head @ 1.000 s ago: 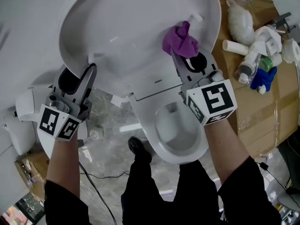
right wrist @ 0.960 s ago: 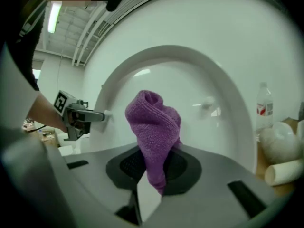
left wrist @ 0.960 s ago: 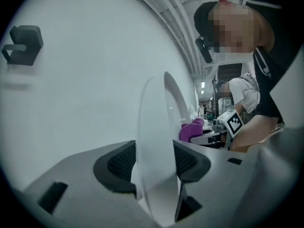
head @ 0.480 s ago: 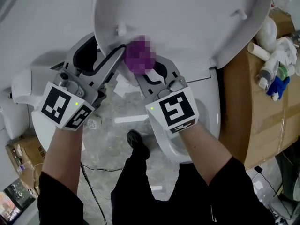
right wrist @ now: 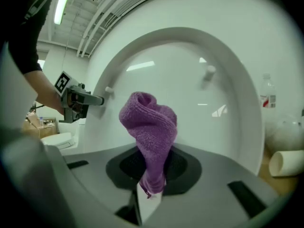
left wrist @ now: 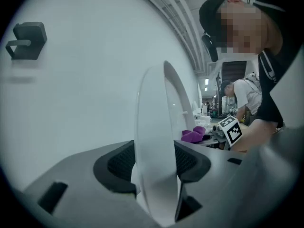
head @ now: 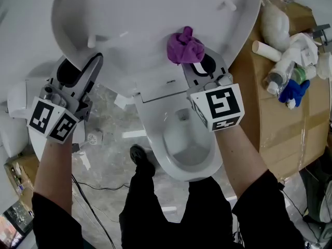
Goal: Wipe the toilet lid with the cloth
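Purple cloth (head: pixel 184 48) at the raised toilet lid (head: pixel 150 25), both tools engaged.
Cloth: bunched, its lower end pinched between the jaws of the right tool (head: pixel 193 62), standing against the right part of the lid's inner face; contact with the lid can't be made out. Lid: white, tipped up. Its left edge is clamped between the pads of the left tool (head: pixel 83 66). Toilet bowl (head: pixel 187 144): near, below the lid. Cardboard box (head: pixel 270 118): right, carrying bottles (head: pixel 282 69).
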`<action>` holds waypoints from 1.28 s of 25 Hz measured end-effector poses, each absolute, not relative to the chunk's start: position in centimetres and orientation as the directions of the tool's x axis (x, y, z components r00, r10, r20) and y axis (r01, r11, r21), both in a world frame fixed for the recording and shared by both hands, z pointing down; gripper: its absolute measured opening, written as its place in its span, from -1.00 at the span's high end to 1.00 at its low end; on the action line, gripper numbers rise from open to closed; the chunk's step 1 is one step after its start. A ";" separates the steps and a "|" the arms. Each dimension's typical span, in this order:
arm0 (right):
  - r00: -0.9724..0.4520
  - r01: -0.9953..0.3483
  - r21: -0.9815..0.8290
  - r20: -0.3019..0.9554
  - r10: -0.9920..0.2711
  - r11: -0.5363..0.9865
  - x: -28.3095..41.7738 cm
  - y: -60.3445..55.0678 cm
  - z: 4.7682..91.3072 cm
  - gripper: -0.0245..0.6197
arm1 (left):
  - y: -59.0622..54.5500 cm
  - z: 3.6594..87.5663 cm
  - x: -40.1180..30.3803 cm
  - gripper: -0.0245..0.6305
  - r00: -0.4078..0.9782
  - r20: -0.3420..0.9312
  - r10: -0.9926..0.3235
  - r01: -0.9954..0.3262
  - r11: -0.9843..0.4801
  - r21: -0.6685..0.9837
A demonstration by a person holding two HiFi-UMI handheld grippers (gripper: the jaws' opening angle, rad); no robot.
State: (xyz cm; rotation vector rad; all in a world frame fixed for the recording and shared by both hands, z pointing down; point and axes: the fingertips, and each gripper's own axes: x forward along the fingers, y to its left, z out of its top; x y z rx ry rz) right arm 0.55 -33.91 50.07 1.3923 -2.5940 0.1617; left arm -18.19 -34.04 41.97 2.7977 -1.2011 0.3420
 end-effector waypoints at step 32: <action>-0.643 -0.762 -0.083 0.214 -0.736 0.642 -10.3 -30.7 56.0 0.72 | -33.7 42.1 -17.4 0.23 0.745 0.166 -0.646 -0.661 -0.748 0.054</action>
